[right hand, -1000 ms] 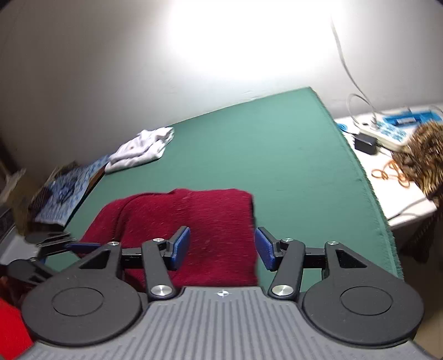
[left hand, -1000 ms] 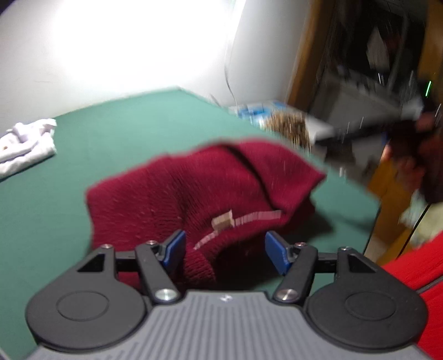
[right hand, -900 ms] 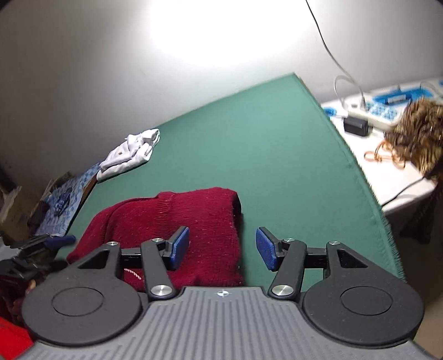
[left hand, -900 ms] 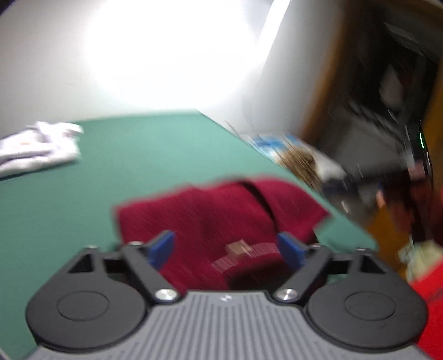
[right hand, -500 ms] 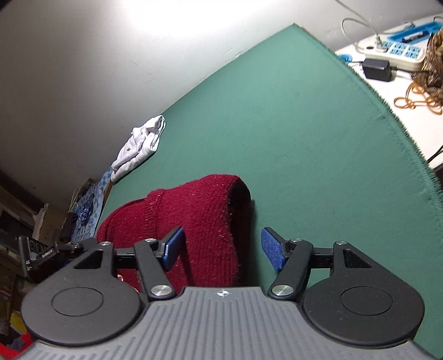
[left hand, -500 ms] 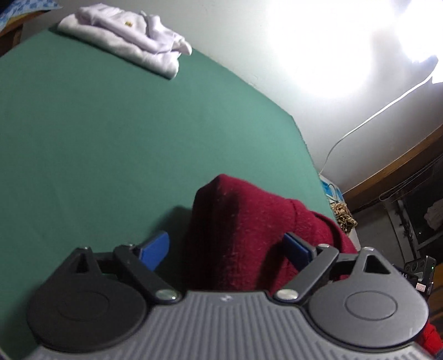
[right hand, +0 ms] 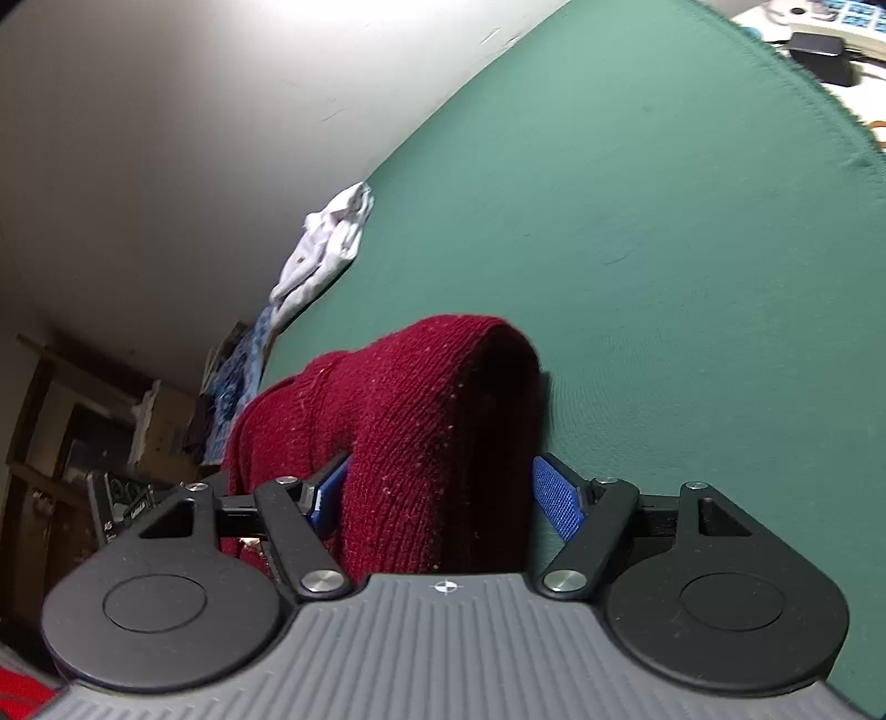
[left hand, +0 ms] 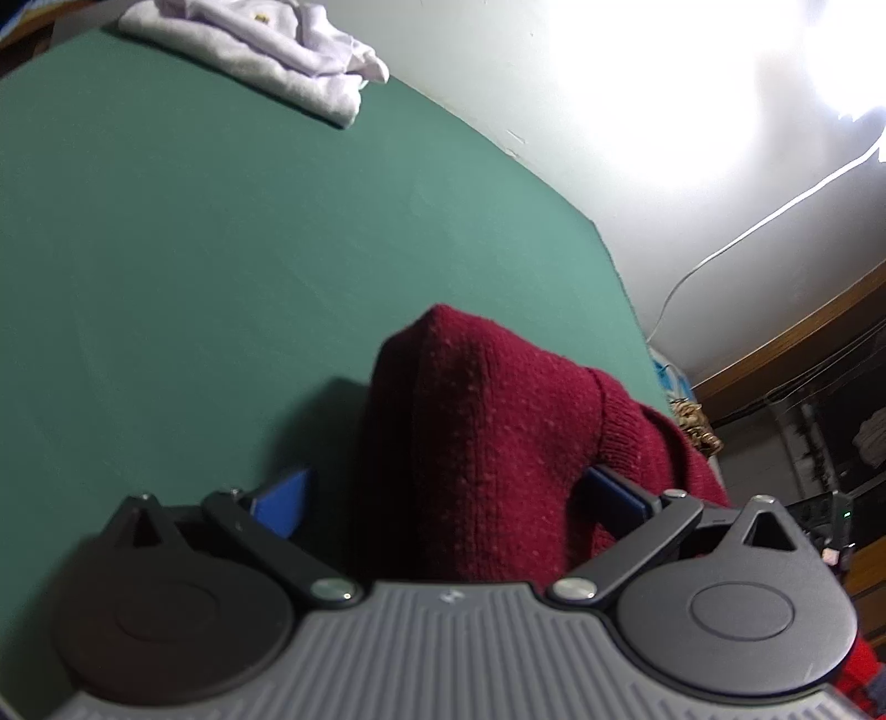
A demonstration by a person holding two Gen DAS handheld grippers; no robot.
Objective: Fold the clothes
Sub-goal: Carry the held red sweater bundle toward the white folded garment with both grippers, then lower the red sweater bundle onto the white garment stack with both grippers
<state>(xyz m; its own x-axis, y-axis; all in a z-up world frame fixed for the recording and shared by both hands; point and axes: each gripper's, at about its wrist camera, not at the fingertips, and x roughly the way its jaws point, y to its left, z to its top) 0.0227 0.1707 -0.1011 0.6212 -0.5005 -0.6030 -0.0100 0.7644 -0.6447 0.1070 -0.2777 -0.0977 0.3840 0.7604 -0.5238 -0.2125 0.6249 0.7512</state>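
Sweater (left hand: 487, 443) humped on green table (left hand: 221, 249), between both jaw pairs | left gripper (left hand: 448, 498), right gripper (right hand: 443, 498) spread apart, gripping nothing | risk: close shallow and your knit slips, fold collapses.

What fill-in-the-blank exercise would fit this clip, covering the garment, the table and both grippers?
1. The knitted sweater bunched between the fingers of both grippers is dark ____.
2. The table is covered in a ____ cloth.
3. The jaws of the left gripper and the right gripper both stand ____.
4. The folded garment at the table's far edge is ____.

Missing words: red; green; open; white
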